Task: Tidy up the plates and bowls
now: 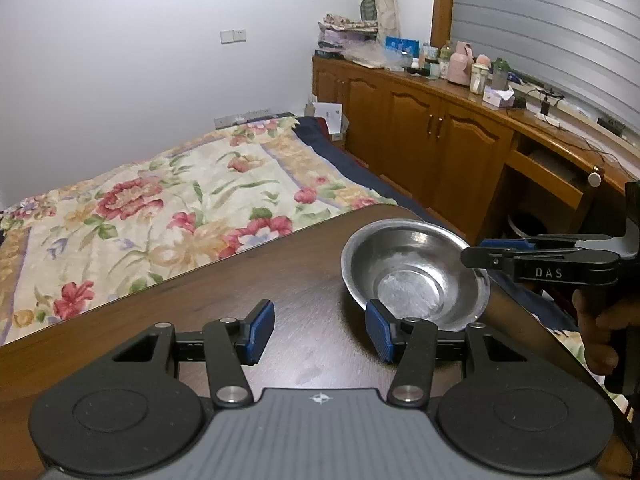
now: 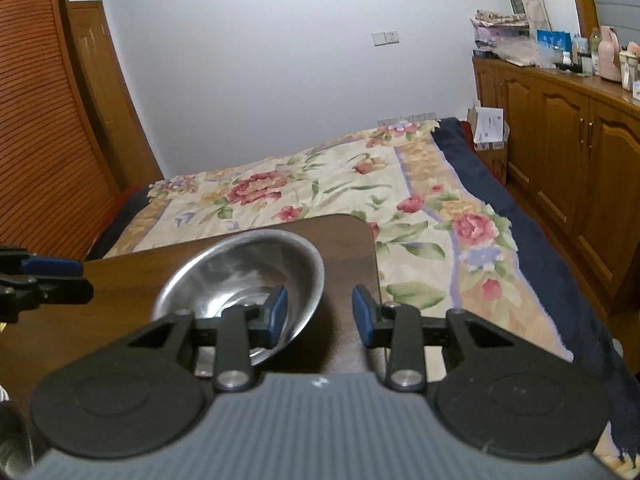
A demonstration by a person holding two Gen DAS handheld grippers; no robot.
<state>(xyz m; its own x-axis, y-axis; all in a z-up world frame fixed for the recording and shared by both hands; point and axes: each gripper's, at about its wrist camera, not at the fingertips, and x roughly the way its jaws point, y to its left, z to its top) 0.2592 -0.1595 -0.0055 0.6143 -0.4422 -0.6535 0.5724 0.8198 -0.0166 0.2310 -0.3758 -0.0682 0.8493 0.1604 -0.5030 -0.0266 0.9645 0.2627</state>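
Observation:
A steel bowl (image 1: 412, 276) stands empty and upright near the far right corner of a dark wooden table (image 1: 200, 300). My left gripper (image 1: 320, 320) hovers open over bare tabletop just left of the bowl, its right finger close to the near rim. In the right wrist view the bowl (image 2: 240, 272) sits at centre left. My right gripper (image 2: 320, 312) is open across the bowl's right rim, with one blue pad inside and the other outside, neither pressing. From the left wrist view the right gripper (image 1: 466, 258) reaches over the bowl's right rim, held by a hand (image 1: 596, 328). No plates are visible.
A bed with a floral cover (image 1: 160, 208) lies just beyond the table's far edge. Wooden cabinets (image 1: 420, 132) with cluttered tops run along the right wall. A slatted wardrobe (image 2: 36, 120) stands at left. The left gripper (image 2: 82, 278) shows at the right wrist view's left edge.

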